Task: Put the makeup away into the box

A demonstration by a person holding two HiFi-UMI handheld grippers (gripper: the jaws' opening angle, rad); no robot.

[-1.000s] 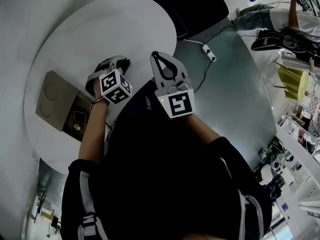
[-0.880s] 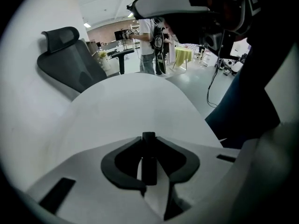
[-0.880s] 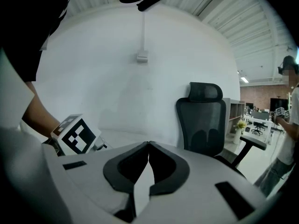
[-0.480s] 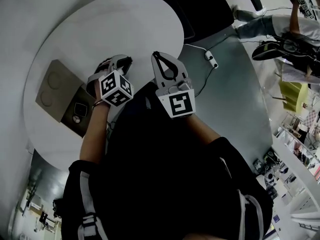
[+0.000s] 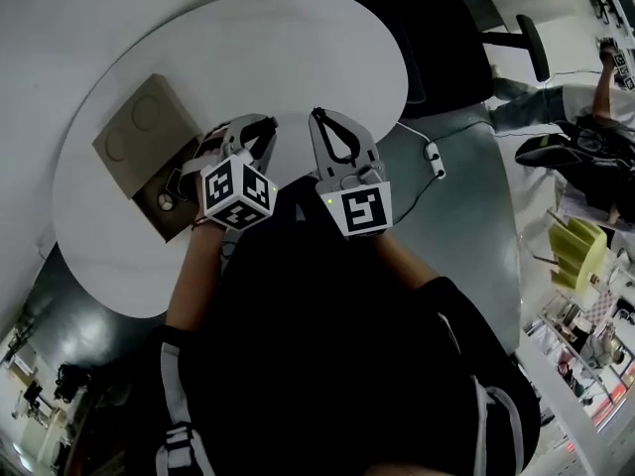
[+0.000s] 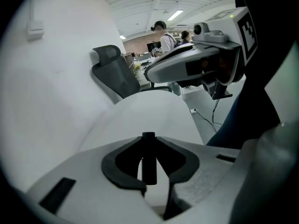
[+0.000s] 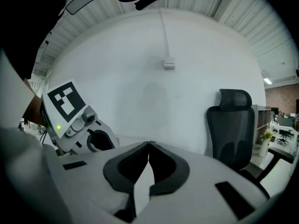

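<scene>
Two grippers sit side by side over the near edge of a round white table (image 5: pixel 298 48). On the left gripper (image 6: pixel 148 141) the fingers are narrow and clamped on a slim dark stick (image 6: pixel 148 167). It stands upright between the tips, its top poking just above them. On the right gripper (image 7: pixel 148 143) the fingers are closed tip to tip, with nothing between them.

Tan box (image 5: pixel 139 132) lies on the table's left part, just left of the left gripper in the head view. Its lid shows two round impressions. Dark open tray (image 5: pixel 184 221) adjoins the lid on the near side, with a small round item in it, too small to identify. The stick is in the fingers, not in the box. Black chair (image 7: pixel 232 125) stands past the table's far side.
</scene>
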